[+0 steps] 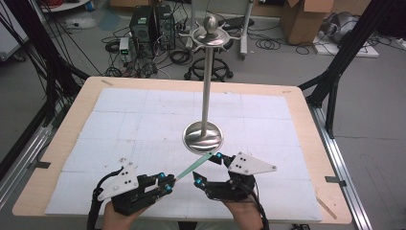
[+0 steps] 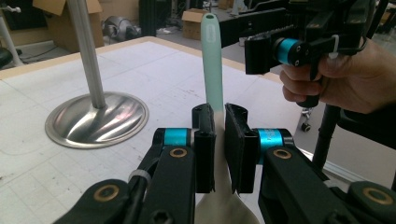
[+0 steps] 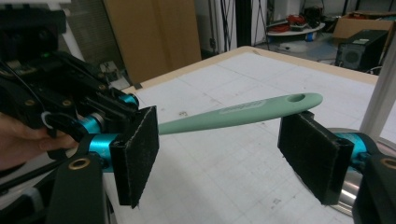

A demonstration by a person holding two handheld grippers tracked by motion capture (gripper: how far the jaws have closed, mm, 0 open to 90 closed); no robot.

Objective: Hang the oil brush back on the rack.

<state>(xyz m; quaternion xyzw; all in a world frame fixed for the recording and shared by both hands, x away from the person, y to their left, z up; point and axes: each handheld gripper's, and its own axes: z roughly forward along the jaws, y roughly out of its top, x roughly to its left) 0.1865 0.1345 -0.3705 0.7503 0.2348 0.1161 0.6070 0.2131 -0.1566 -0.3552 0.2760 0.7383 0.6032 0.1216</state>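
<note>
While left gripper (image 1: 168, 182) clamps the spatula (image 1: 194, 166) near the stand base (image 1: 203, 136), right gripper (image 1: 208, 167) straddles its handle wide, unclamped, likely for handover.

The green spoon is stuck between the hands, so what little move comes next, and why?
Probably the right gripper should close its fingers on the spoon handle. The left gripper already pinches the spoon near its bowl, and the handle's end with the hole lies between the right gripper's fingers without touching them.
</note>
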